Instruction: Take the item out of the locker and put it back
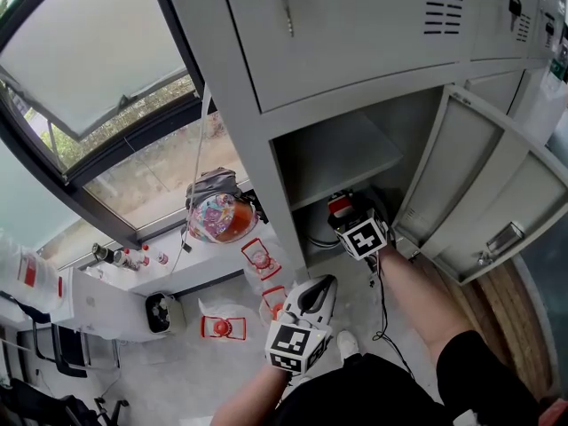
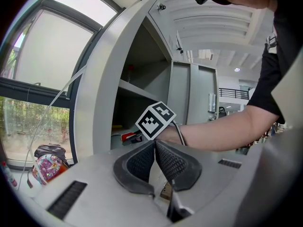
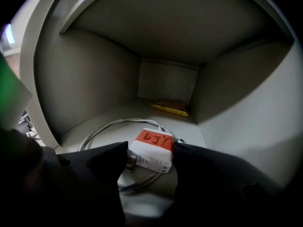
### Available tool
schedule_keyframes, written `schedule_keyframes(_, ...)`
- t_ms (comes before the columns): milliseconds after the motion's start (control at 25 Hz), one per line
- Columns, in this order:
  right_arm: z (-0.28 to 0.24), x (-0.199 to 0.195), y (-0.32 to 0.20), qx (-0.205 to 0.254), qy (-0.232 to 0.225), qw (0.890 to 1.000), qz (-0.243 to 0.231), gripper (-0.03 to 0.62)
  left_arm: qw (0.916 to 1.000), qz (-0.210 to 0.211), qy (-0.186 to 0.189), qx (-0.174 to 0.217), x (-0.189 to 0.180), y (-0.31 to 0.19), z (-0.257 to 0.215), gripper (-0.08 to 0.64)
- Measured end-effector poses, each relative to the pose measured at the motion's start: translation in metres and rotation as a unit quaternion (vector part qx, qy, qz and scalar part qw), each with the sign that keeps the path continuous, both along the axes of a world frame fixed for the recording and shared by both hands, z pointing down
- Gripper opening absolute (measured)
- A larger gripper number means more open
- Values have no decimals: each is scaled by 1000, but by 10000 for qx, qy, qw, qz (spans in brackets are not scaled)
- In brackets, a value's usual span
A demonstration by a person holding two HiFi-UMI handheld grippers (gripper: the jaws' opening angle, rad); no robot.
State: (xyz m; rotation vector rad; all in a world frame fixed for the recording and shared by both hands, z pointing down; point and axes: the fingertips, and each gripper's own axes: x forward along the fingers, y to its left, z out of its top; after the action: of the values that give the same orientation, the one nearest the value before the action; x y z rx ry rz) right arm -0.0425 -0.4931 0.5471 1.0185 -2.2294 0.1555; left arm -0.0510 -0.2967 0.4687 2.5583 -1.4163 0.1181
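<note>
Grey locker [image 1: 355, 60], hidden parts: from the head view the right gripper's marker cube and the person's forearm [image 1: 417, 291] cover most of the lower compartment, so its floor is hard to read there.
Dark spots: in the right gripper view the jaws are black shapes with no surface detail; whether the charger rests on the compartment floor or is lifted off it cannot be told.
Far wall: a flat yellow strip [image 3: 169, 109] lies well beyond the jaws against the back; what it is cannot be made out.
Locker: the door [image 1: 488, 193] stands open to the right, and a bare shelf [image 1: 337, 153] sits above the right gripper.
Compartment contents: a white charger [image 3: 152, 148] with an orange label, a pale cable [image 3: 104, 129] looping away to the left of the jaws and running under the charger, and the yellow strip.
Right gripper [image 3: 150, 150]: jaws stand wide, one against each side of the charger, which fills the gap between them inside the compartment.
Left gripper [image 2: 155, 144]: held outside the locker, jaws together at their tips, nothing between them; the other gripper's cube and arm show just past them.
Outside: a colourful bag [image 2: 45, 167] lies by the window, far left of the left jaws.
</note>
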Motion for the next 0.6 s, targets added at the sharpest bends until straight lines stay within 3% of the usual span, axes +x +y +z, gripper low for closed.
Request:
schedule_keyframes(320,-9,-2,0,248,-125,9996,11,383,10000,-15,-20,59,-7,6,-4,21)
schedule_keyframes(600,-29,10,8,395,-358,9982,292,361,9999,13,-18,137,-14,17,-10,21)
